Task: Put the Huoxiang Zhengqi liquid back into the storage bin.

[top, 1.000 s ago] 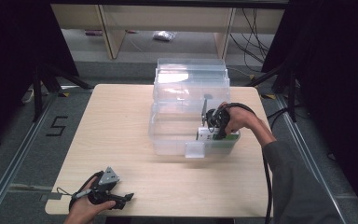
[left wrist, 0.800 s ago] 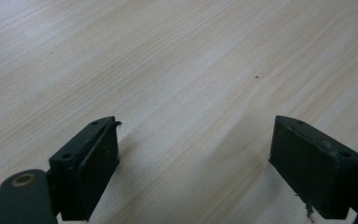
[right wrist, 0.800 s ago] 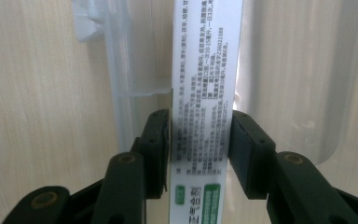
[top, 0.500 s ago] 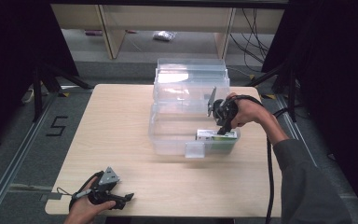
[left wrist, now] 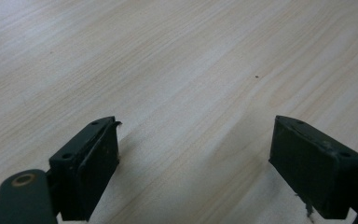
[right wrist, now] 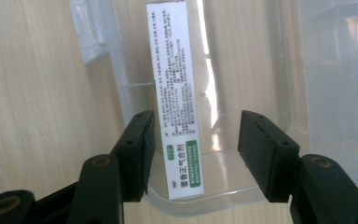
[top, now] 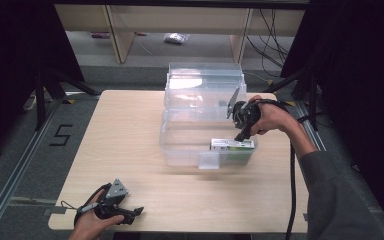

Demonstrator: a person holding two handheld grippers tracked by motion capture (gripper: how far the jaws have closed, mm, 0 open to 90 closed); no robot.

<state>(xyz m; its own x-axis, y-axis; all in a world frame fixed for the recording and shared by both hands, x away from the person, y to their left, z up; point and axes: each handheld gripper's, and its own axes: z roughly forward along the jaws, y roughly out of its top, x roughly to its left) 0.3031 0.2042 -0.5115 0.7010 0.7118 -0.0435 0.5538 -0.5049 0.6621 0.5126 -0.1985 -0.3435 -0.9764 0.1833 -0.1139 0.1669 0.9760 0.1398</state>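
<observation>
The left claw (top: 130, 214) rests at the table's (top: 130, 130) seven o'clock corner, low on the bare wood. In the left gripper view its jaws stand spread wide with only wood grain between them. It is well apart from the work, so it poses little risk there. It also cannot steady the bin if the bin slides.

Toward the centre sits the clear plastic bin (top: 180, 145), with its hinged lid (top: 202, 80) standing up at the twelve o'clock side. The lid looks only propped. A knock from a hand pulling away could tip it shut over the opening.

Inside the bin, against the wall at its four o'clock corner, lies the white and green medicine box (top: 232, 144). In the right gripper view the box (right wrist: 175, 93) lies flat on the bin floor, close to the rim.

At three o'clock the right claw (top: 240, 135) hangs just above that box. Its jaws have just been opening, and they stand part spread with nothing pinched between them. The left jaw sits close beside the box's edge and over the bin rim (right wrist: 121, 93). A sideways move before the claw has lifted clear could catch the rim and drag the light bin. It could also nudge the box askew.
</observation>
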